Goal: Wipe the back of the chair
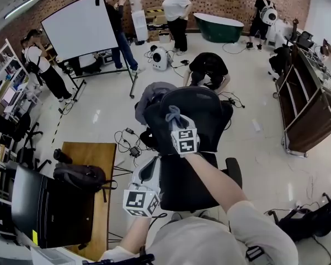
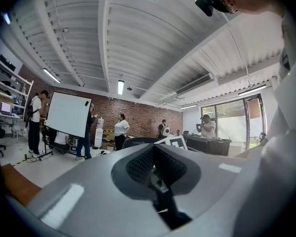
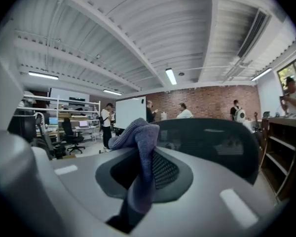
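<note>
Two grippers in play; the right gripper is clamped on a soft, knitted blue-grey cloth, which sits at the top edge of the chair back; that back is black, curved, see-through mesh. The left gripper hangs lower by the chair's side, jaws pressed together, empty.

Chair sits mid-floor, table with a bag on it to its left, whiteboard behind, shelf off right.
</note>
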{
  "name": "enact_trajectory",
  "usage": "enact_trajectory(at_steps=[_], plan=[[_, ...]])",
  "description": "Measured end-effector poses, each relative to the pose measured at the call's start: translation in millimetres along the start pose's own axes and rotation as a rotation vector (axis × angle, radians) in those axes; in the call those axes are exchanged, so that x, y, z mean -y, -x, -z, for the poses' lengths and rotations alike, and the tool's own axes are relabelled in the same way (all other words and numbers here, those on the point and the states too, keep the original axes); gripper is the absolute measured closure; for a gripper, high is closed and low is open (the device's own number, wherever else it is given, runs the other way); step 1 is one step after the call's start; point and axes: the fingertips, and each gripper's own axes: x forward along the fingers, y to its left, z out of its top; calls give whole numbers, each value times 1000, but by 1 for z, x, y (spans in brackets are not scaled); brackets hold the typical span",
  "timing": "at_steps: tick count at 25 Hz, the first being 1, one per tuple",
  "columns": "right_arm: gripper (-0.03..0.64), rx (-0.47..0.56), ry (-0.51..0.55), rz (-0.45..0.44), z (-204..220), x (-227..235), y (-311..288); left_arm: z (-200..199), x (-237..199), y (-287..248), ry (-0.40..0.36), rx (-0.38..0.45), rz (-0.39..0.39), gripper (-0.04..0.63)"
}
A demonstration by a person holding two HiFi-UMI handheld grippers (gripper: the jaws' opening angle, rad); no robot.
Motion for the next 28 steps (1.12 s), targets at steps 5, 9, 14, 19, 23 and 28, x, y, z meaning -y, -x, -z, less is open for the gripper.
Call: enact_trajectory(at_steps=[5,9,14,19,23,28], plan=[[565,-30,-12,-18,44,8,-59,4,19,-10,-14,-15,-62,543],[565,-27,-34,85,62,67,-56,7,1,-1,13,-29,-106,543],[565,-19,-37,277,74,174,-4,9,-28,9,28,-24,-98,543],[565,-56,-13,361,67,258,7,9,-25,-41,42,-29,-42,543],[565,-14,7,288,61,207,5,13,-12,-43,39,-34,4,543],[565,-30,47,-25,53,72,-51,3,-4,-66,37,-59,-46,543]])
